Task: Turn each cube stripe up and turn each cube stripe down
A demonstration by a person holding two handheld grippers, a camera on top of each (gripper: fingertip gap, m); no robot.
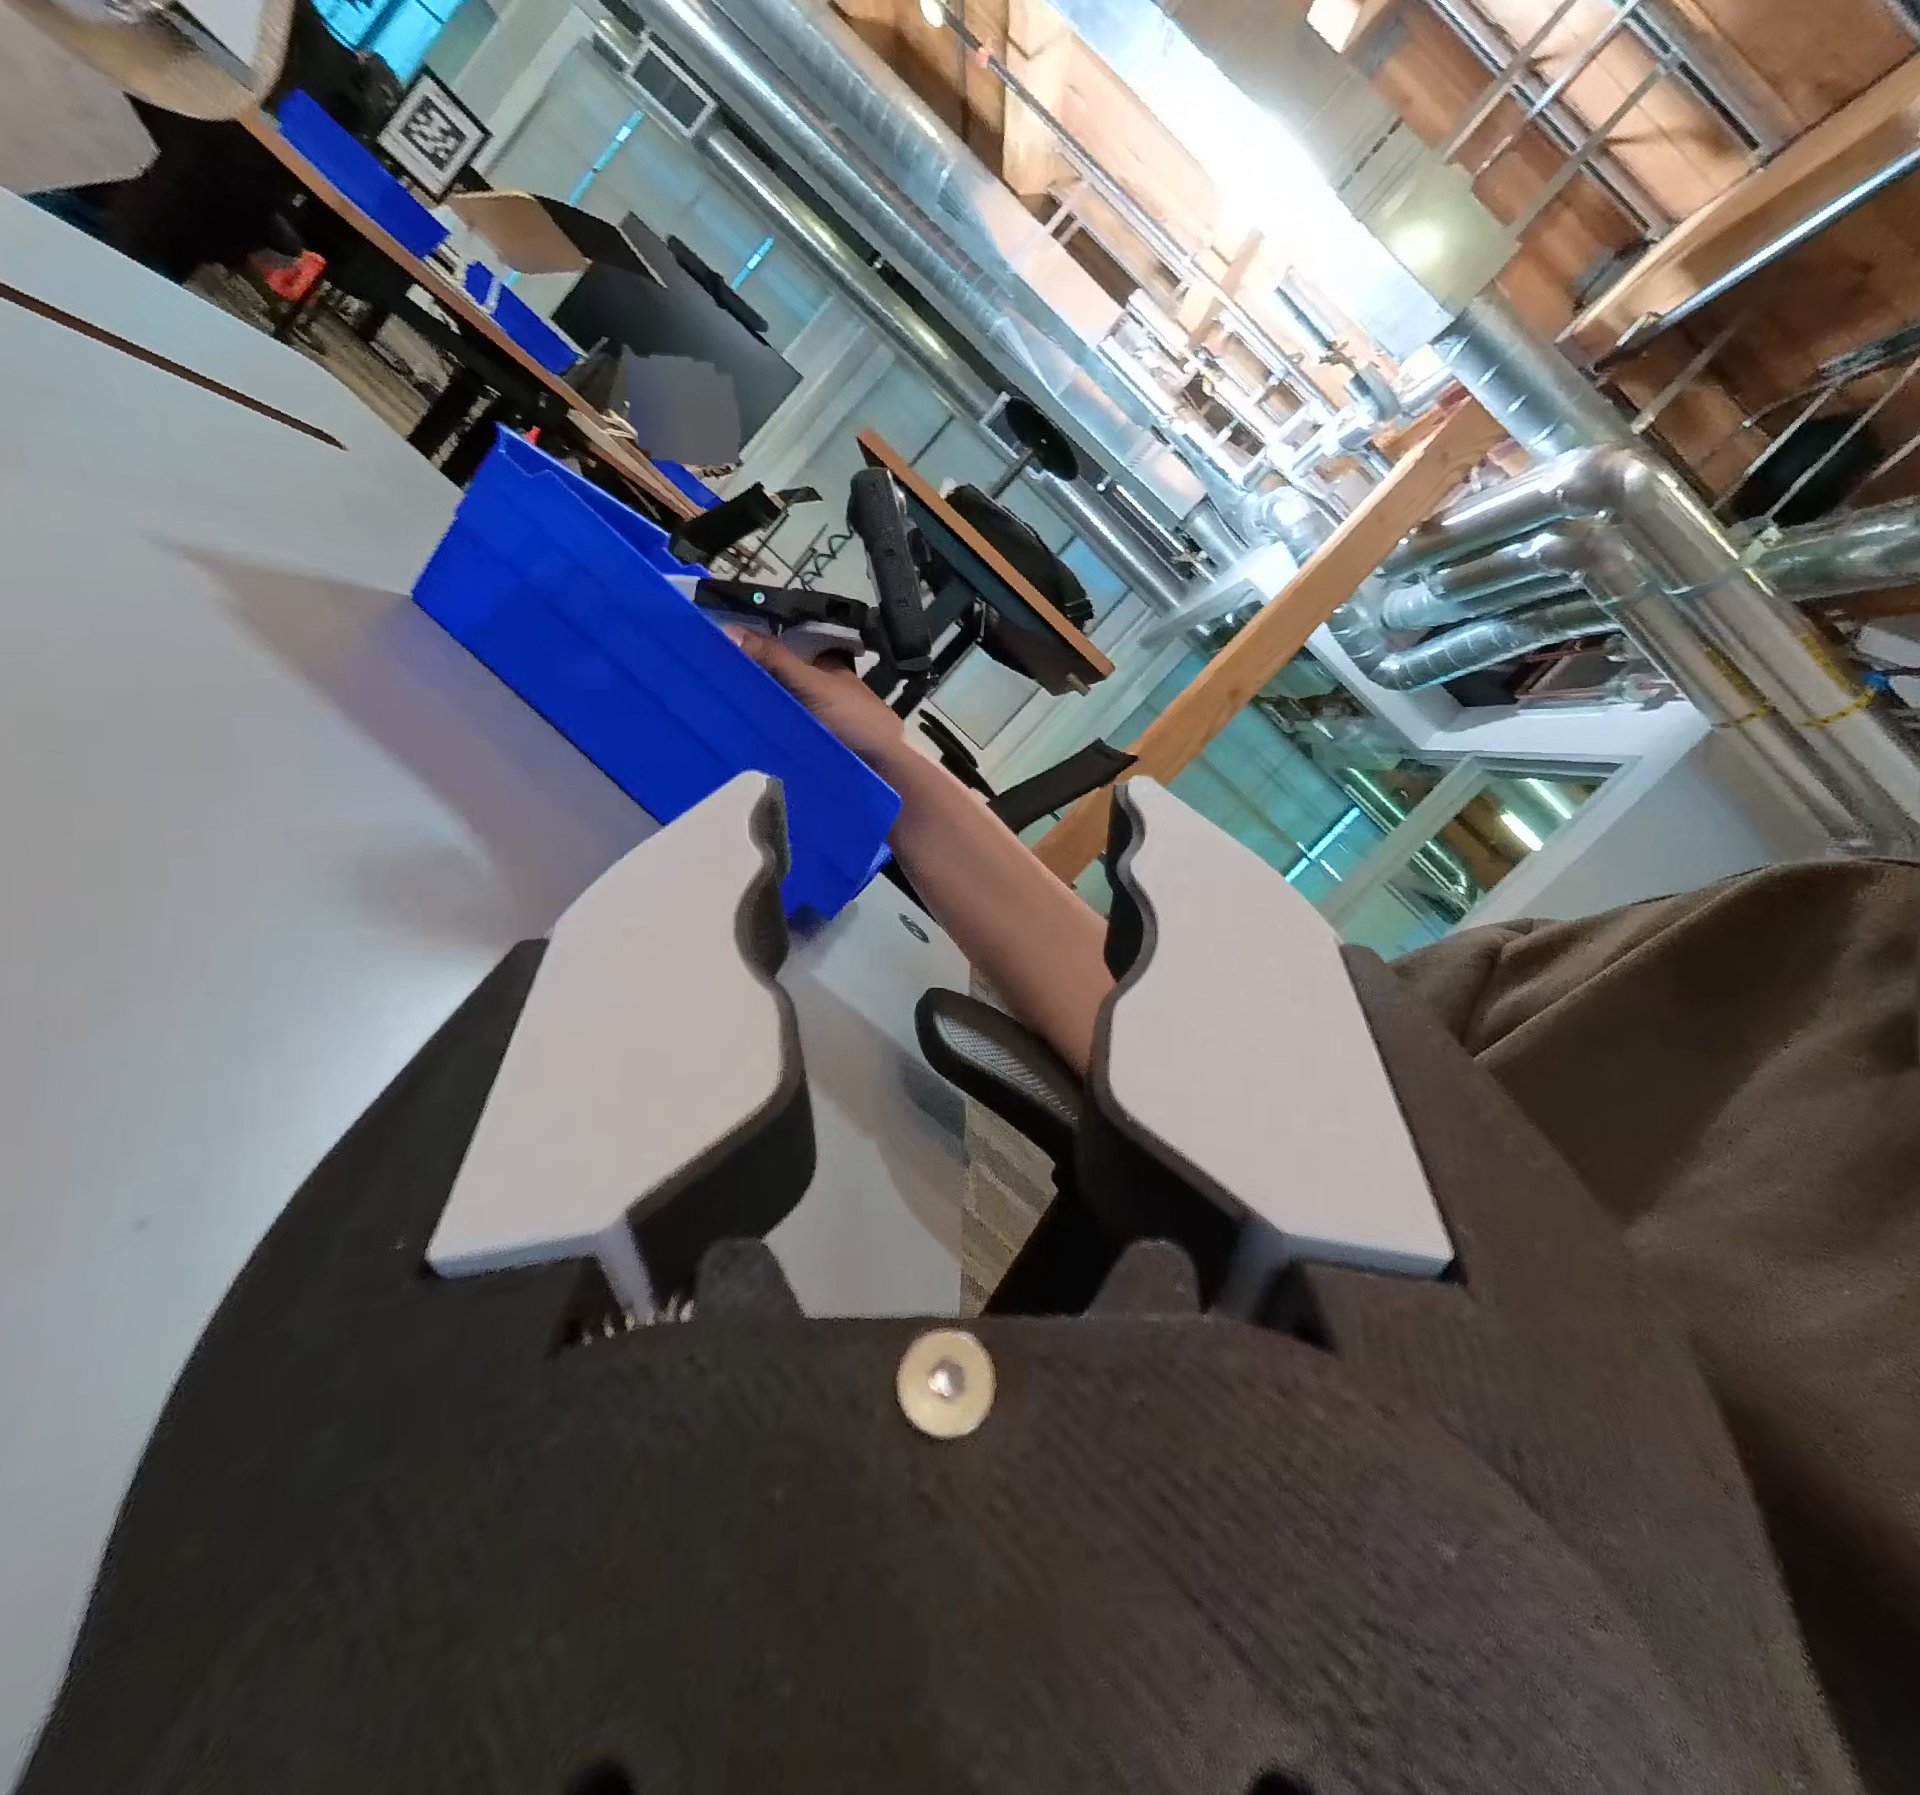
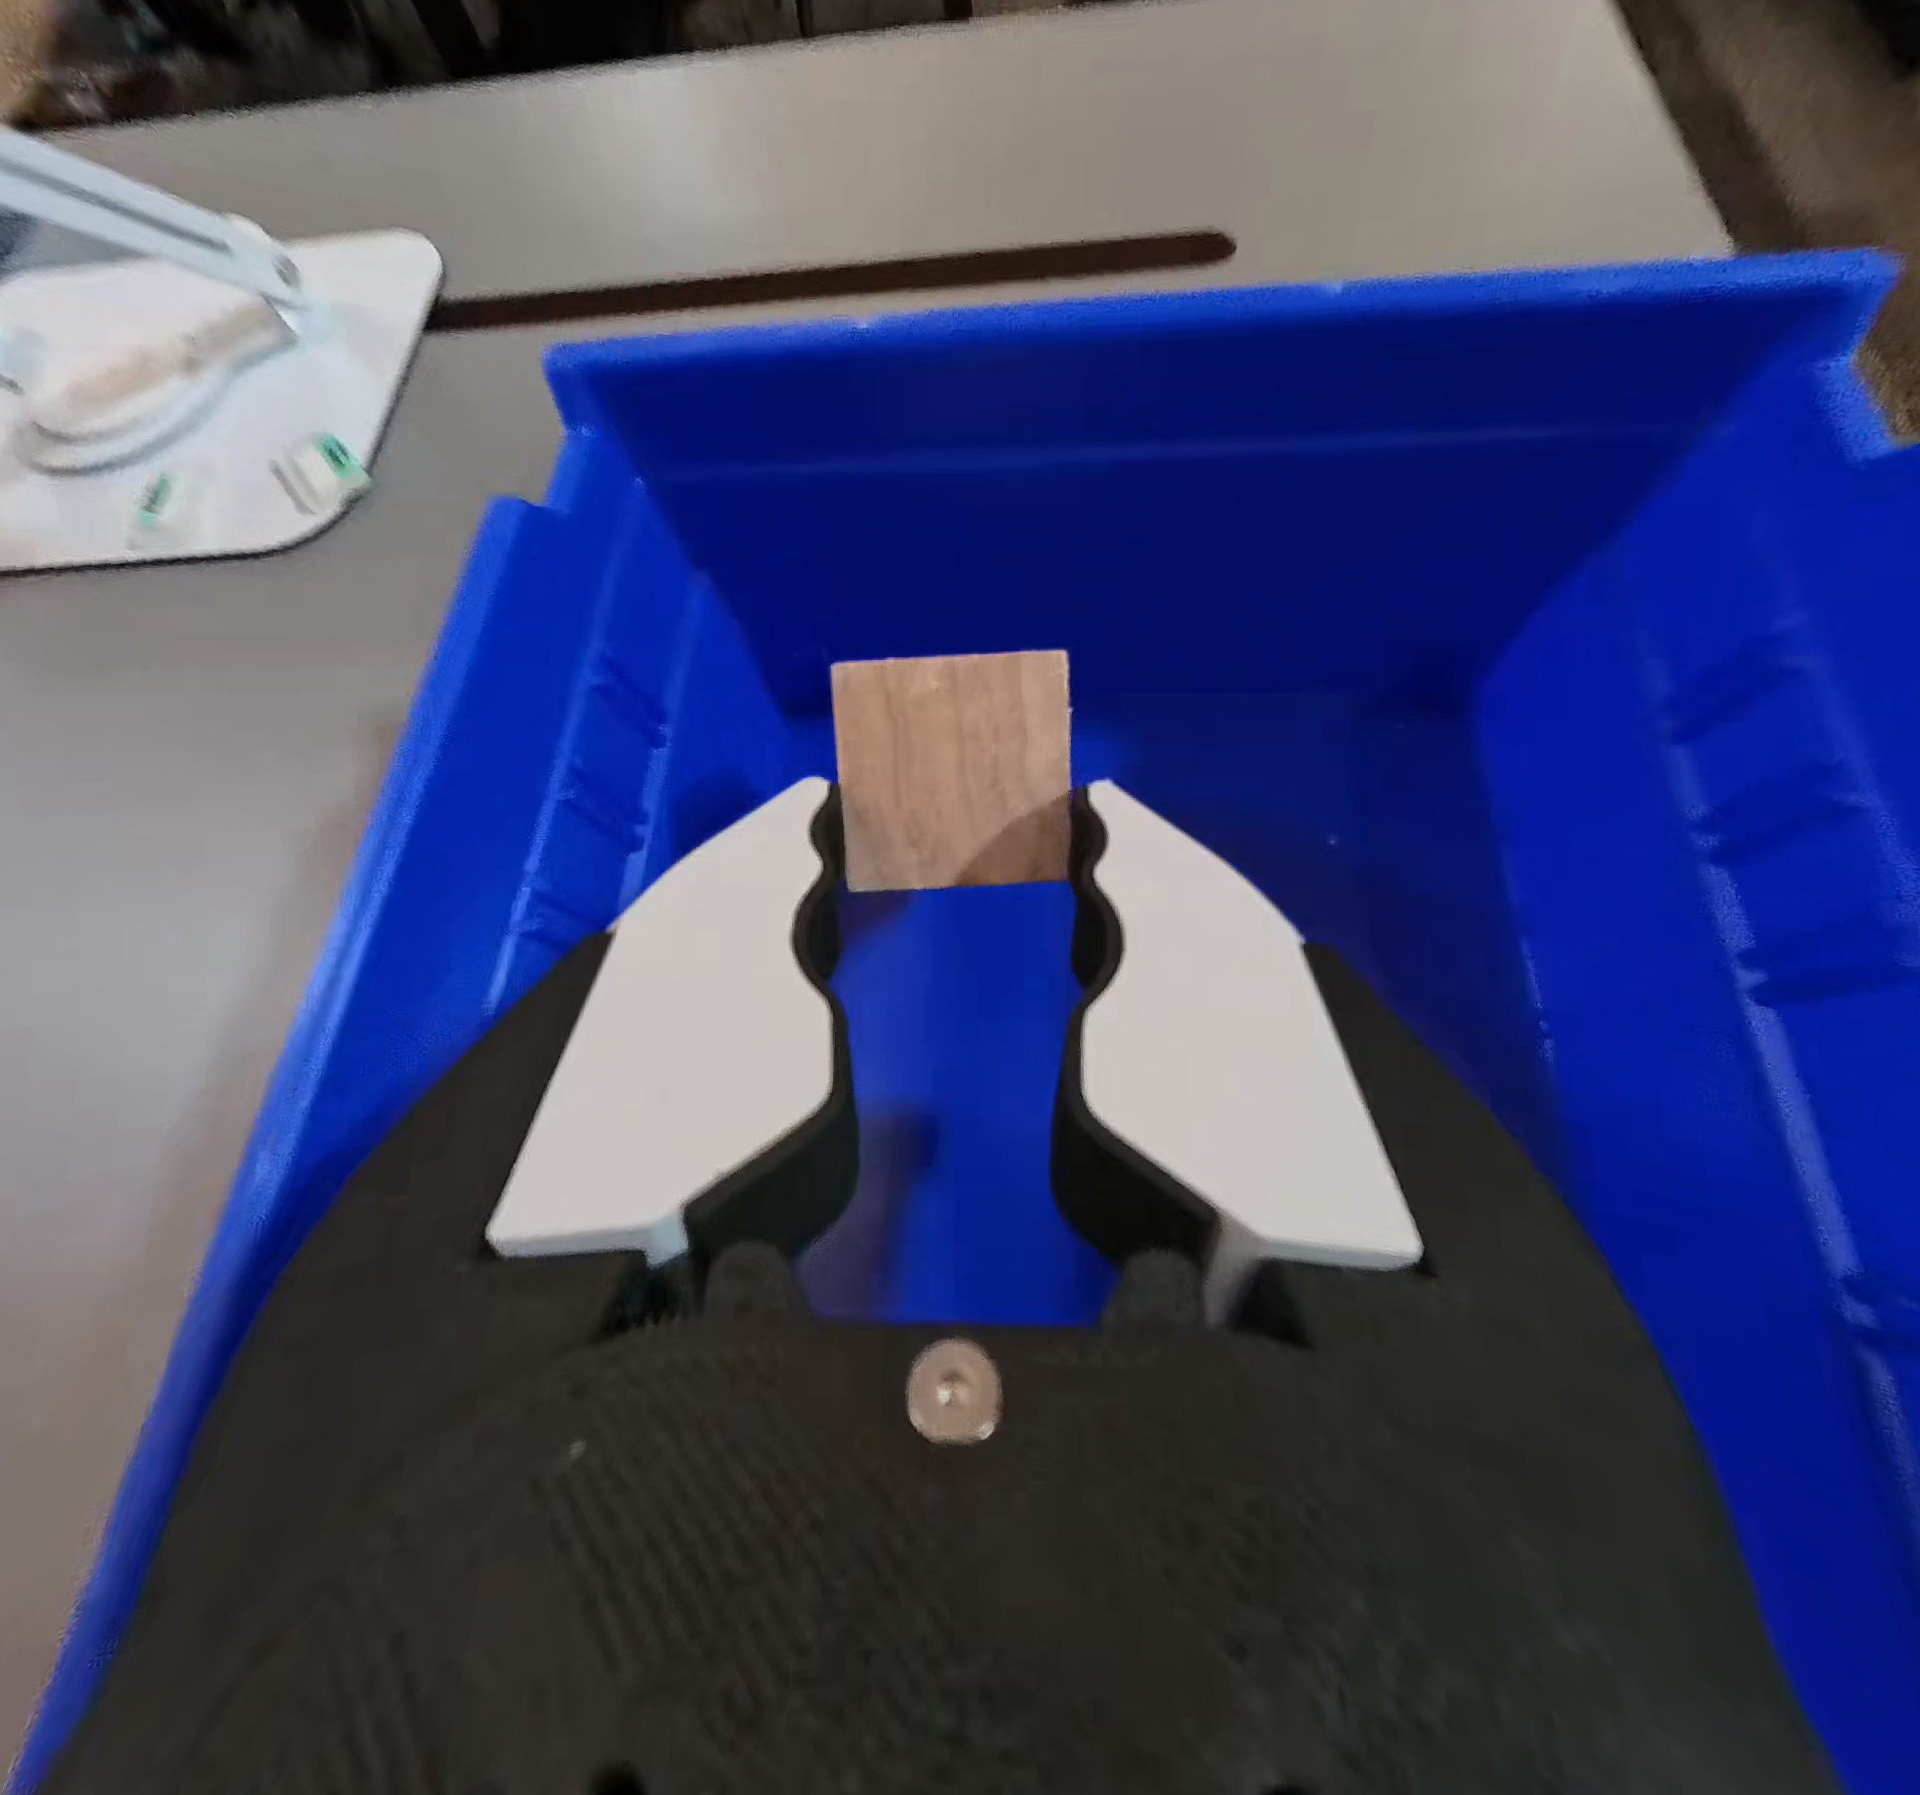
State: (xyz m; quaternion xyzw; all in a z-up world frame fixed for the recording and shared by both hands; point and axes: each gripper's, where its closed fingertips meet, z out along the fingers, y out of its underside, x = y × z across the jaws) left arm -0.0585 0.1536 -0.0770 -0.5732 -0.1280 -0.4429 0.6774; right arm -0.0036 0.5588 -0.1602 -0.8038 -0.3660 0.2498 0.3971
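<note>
Right gripper [image 2: 951, 836]: jaws clamped on a wooden cube [image 2: 951, 769] at their tips, the near half of the cube lying between the jaws and the far half reaching out ahead of them. Face shown was plain brown wood grain; no stripe could be made out on it. Cube and jaws sat inside a blue bin [image 2: 1195, 457], its back wall ahead of the jaws and its side walls to either side. Picture slightly blurred.

Left gripper [image 1: 945, 846]: jaws apart, nothing between them, tilted steeply and aimed off the edge of the grey counter [image 1: 208, 862]. The bin [image 1: 623, 623] stood on the counter ahead and left of these jaws, with the person's forearm [image 1: 987, 852] passing ahead of the gap toward it.

White flat stand [image 2: 208, 415]: on the counter, far left of the right jaws, beside the bin.
</note>
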